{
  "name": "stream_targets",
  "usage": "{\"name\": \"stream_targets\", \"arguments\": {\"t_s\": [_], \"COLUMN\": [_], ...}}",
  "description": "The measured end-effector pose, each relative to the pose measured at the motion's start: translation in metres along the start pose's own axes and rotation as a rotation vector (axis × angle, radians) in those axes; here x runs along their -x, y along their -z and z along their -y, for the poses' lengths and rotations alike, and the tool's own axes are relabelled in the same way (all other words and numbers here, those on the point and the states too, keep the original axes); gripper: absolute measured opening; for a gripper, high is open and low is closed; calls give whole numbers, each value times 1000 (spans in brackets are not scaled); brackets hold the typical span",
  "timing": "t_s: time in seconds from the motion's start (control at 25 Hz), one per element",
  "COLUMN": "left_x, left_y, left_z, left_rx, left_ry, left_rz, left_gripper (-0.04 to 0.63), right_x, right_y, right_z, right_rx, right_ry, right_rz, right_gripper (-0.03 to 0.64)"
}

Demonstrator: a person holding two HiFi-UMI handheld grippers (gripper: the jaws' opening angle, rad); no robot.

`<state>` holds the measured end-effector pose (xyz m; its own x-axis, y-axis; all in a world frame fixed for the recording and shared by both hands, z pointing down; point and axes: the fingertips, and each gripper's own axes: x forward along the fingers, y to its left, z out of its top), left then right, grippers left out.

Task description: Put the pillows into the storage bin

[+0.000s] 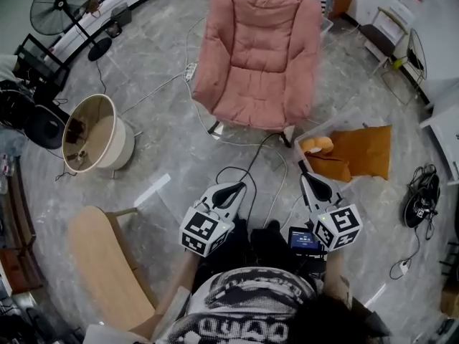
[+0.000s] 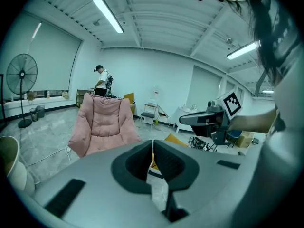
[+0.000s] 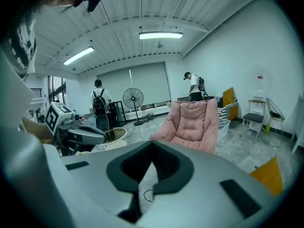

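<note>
Both tongs are held low in front of the person, well apart from the bin. The left tongs [image 1: 238, 188] are pressed together with nothing between them, and the right tongs [image 1: 306, 176] are likewise closed and empty. The orange pillow [image 1: 366, 149] is seen lying in the clear storage bin [image 1: 324, 126] on the floor, to the right of the pink chair [image 1: 258, 56], with a smaller yellowish pillow [image 1: 316, 145] at the bin's near end. The orange one appears to spill over the far rim (how deep it sits can't be told), so it could slide out if it is not pushed down. Any further grab would be missed unless the tongs are opened first. The black cable [image 1: 257, 156] looped on the floor between the person and the bin could be snagged or tripped on when the bin is approached.
</note>
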<state>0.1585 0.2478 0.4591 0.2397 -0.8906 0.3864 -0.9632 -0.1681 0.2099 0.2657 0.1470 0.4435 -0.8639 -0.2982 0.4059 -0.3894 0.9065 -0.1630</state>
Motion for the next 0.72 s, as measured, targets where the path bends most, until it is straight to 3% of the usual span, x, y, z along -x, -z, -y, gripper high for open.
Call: {"name": "stream_targets", "arguments": {"t_s": [0.32,0.72], "left_x": [-26,-58], "left_y": [-8,-16], "left_z": [37,73], "left_rx": [-17,-48], "left_ry": [-32,-36], "left_rz": [-14,-28], "left_gripper": [14,14], "right_x": [17,42], "right_y": [10,20], "right_z": [29,68], "right_rx": [36,7], "right_ry": [-52,-65], "right_rz": [-26,-11], "right_gripper": [-2,-2]}}
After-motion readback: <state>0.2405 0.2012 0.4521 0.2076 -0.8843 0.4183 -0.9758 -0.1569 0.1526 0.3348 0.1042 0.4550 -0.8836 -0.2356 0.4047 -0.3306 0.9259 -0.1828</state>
